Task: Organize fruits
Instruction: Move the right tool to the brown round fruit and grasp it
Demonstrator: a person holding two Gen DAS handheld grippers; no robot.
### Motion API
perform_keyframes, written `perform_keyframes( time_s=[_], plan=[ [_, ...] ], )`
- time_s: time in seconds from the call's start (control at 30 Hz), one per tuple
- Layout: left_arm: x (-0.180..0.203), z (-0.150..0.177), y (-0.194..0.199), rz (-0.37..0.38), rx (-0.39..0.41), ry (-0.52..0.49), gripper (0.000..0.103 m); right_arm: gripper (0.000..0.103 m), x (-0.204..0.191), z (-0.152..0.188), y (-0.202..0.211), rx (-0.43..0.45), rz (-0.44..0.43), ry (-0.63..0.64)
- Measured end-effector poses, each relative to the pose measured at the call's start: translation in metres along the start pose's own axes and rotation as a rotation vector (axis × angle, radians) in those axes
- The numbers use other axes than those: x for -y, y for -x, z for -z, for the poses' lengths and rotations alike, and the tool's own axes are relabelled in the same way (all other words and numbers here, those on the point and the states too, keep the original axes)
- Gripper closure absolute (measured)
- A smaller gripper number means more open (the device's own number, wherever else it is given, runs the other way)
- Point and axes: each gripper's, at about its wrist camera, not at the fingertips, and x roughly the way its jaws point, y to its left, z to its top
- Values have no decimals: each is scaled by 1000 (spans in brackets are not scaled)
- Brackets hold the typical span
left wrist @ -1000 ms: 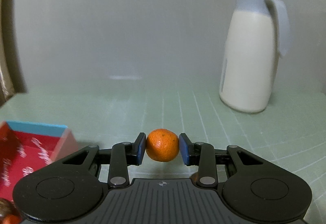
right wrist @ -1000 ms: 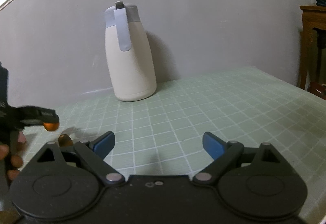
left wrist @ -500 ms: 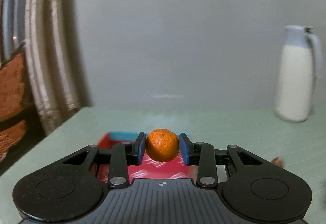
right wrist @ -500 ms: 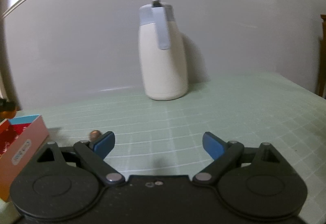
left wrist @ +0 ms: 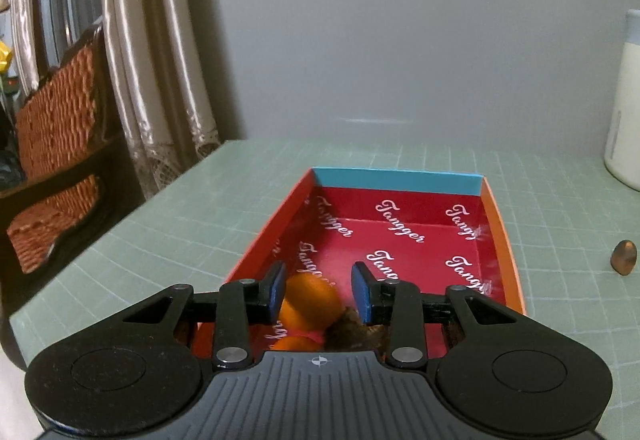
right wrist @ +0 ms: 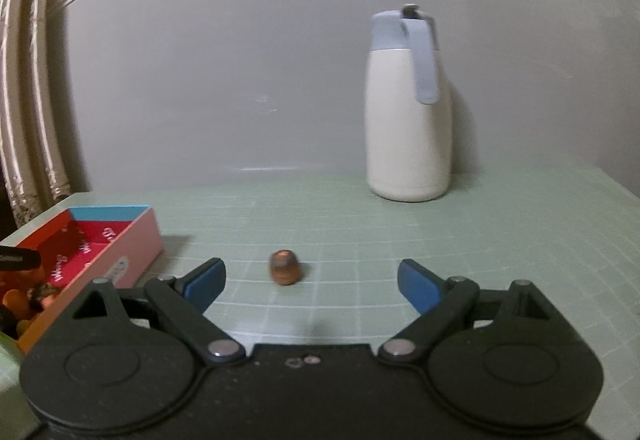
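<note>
Left gripper (left wrist: 319,276): jaws narrowly parted over the near end of the red box (left wrist: 502,240). A blurred orange (left wrist: 310,302) sits low between them, against the left pad with a sliver of gap at the right; whether it is pinched cannot be told. A second orange (left wrist: 296,343) and a dark brown fruit (left wrist: 352,332) lie in the box below.

Right gripper (right wrist: 310,265): jaws spread wide, nothing between them. A small brown fruit (right wrist: 285,268) stands on the green counter (right wrist: 500,232) just ahead, the box to its left. A cream jug (right wrist: 408,128) stands by the wall.
</note>
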Motion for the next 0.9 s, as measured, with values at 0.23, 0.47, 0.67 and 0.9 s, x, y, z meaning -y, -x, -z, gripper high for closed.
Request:
perform_keyframes(
  time_s=[0.23,0.47,0.67,0.9],
  plan=[
    [-10,3,23,-22,70,13,25,10,-22,-2,-8,-12,-49,22],
    [-50,16,42,-70,96,81,25,11,-35,-2,-25,-45,-61,32],
    [-81,35,44,-153,106,130,25,16,-39,-4,-40,-76,-34,43],
    [-109,48,45,-207,97,184,25,24,-41,-8,-67,-134,-7,42]
  ],
)
